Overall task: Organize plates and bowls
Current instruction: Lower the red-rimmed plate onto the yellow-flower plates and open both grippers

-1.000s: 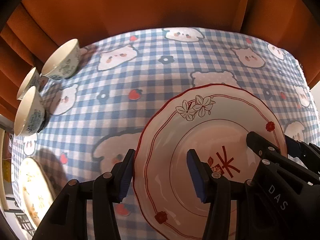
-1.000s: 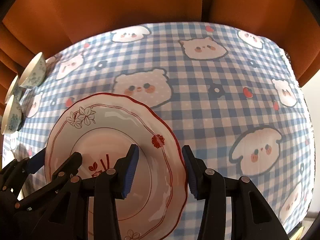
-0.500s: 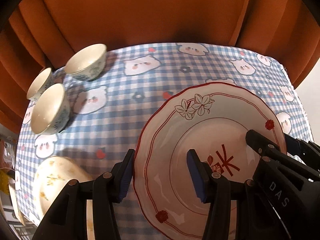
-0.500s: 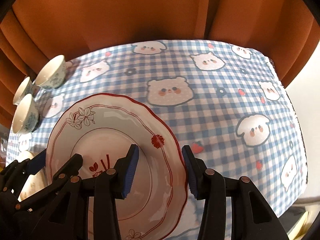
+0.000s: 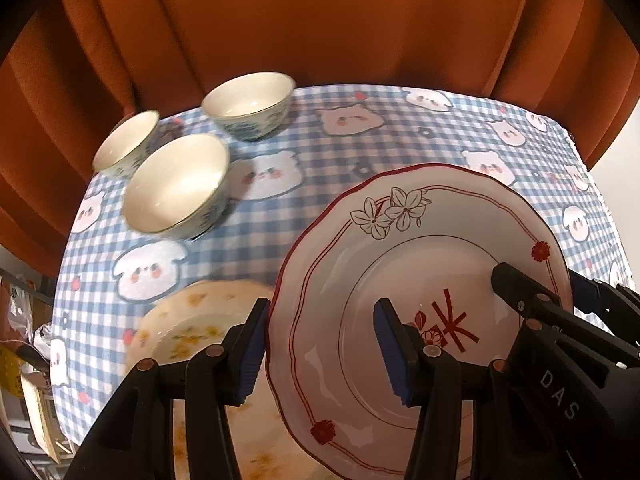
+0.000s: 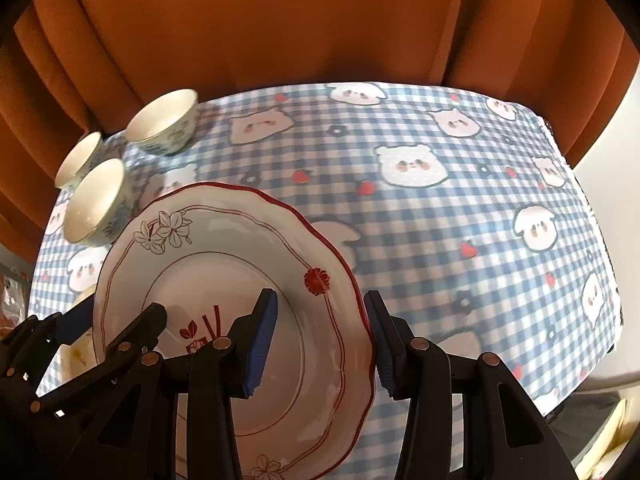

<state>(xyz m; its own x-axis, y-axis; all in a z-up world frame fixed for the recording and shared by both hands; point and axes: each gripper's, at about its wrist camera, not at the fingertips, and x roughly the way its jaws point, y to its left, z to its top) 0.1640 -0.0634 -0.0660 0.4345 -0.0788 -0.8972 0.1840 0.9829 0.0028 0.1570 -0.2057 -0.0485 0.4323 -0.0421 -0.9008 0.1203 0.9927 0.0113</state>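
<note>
- Plate, white, red scalloped rim, flower prints: held above the bench, tilted, between both tongs.
- Left tongs: clamped on the plate's left rim.
- Right tongs: clamped on its right rim.
- Bowls, three: upright, clustered at the bench's far left corner.
- Second plate, yellow-flowered: on the bench near its left edge, partly under the held plate.
- Cloth: blue check, bear prints.
</note>
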